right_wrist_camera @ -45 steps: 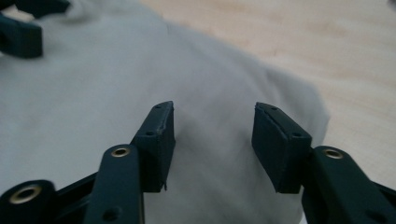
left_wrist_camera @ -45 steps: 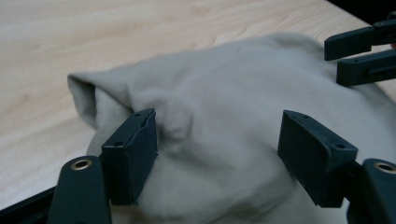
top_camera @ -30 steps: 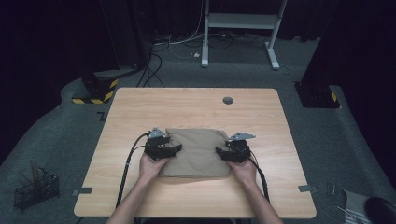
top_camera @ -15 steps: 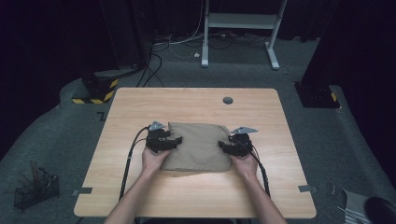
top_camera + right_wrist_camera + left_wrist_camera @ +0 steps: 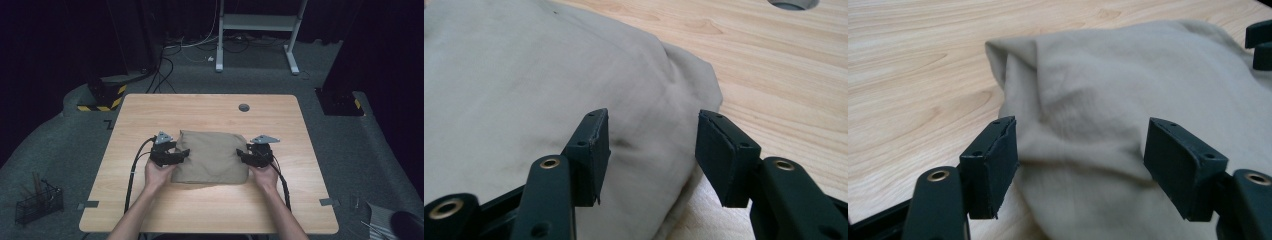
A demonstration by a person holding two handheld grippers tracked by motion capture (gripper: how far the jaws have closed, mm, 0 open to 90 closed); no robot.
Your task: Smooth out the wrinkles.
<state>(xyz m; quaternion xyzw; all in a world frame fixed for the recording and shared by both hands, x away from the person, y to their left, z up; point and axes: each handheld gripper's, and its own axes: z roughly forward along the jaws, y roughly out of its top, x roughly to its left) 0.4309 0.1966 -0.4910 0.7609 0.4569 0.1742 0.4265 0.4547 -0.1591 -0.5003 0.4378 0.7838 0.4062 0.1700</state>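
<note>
Honestly, with my left hand-held gripper (image 5: 1078,165) spread wide and my right hand-held gripper (image 5: 651,155) just narrowing, unclamped, over the folded cloth (image 5: 212,157), a shallow pinch could drag its layers askew.

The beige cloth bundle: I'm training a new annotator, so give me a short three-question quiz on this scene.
1. True or false: the left gripper is clamped on the beige cloth bundle.
2. Which side of the bundle does the right gripper face in the high view? A) near edge B) right edge C) top
3. What round feature sits in the wooden table beyond the bundle?

Key:
1. False; its jaws stand open around the cloth.
2. B
3. A grey cable hole.
</note>
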